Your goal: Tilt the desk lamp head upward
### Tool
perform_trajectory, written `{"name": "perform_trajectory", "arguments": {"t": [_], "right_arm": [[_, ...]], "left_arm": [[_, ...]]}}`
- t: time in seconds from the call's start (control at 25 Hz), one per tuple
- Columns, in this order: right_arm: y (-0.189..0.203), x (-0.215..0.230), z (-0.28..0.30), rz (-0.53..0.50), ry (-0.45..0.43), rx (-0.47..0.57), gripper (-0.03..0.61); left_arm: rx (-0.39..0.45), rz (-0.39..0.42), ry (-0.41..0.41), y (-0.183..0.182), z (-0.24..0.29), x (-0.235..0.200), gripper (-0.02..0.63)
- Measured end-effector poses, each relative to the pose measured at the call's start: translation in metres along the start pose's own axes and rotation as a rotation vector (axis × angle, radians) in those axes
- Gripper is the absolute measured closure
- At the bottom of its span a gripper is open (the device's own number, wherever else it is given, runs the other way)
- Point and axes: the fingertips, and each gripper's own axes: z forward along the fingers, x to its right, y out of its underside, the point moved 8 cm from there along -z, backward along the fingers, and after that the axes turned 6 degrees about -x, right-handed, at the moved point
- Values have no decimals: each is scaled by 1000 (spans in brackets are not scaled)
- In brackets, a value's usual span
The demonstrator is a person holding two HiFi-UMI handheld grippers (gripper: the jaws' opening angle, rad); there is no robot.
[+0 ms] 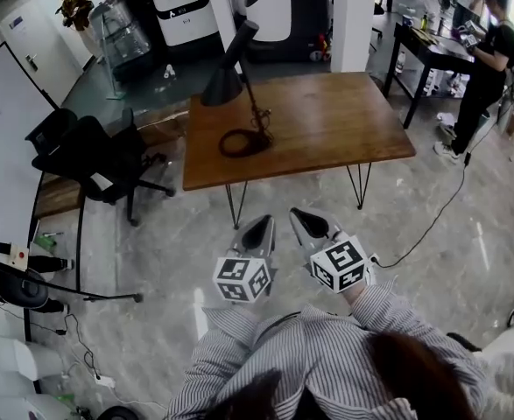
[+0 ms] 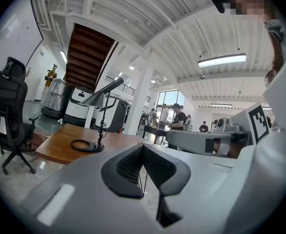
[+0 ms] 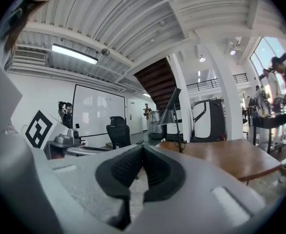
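Observation:
A black desk lamp (image 1: 236, 84) stands on the left part of a wooden table (image 1: 327, 129), its round base (image 1: 243, 143) on the top and its cone head (image 1: 222, 86) tilted downward to the left. The lamp (image 2: 100, 112) also shows in the left gripper view, and the lamp (image 3: 172, 116) again in the right gripper view, far off. My left gripper (image 1: 258, 230) and right gripper (image 1: 307, 223) are held side by side above the floor, well short of the table's near edge. Both have their jaws together with nothing between them.
A black office chair (image 1: 99, 160) stands left of the table. A person (image 1: 484, 77) stands at a dark desk (image 1: 427, 51) at the far right. A cable (image 1: 432, 226) runs over the floor right of me. White machines (image 1: 186, 7) and a pillar (image 1: 353, 20) stand behind the table.

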Motion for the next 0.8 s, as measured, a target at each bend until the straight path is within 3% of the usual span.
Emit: {"name": "perform_trajectory", "arguments": {"t": [0.44, 0.8], "right_arm": [[2, 48, 62, 34, 4, 0, 578], [-30, 101, 171, 26, 40, 11, 577]], "left_arm": [[2, -3, -40, -15, 51, -56, 612], [-2, 24, 8, -66, 128, -144, 611]]}}
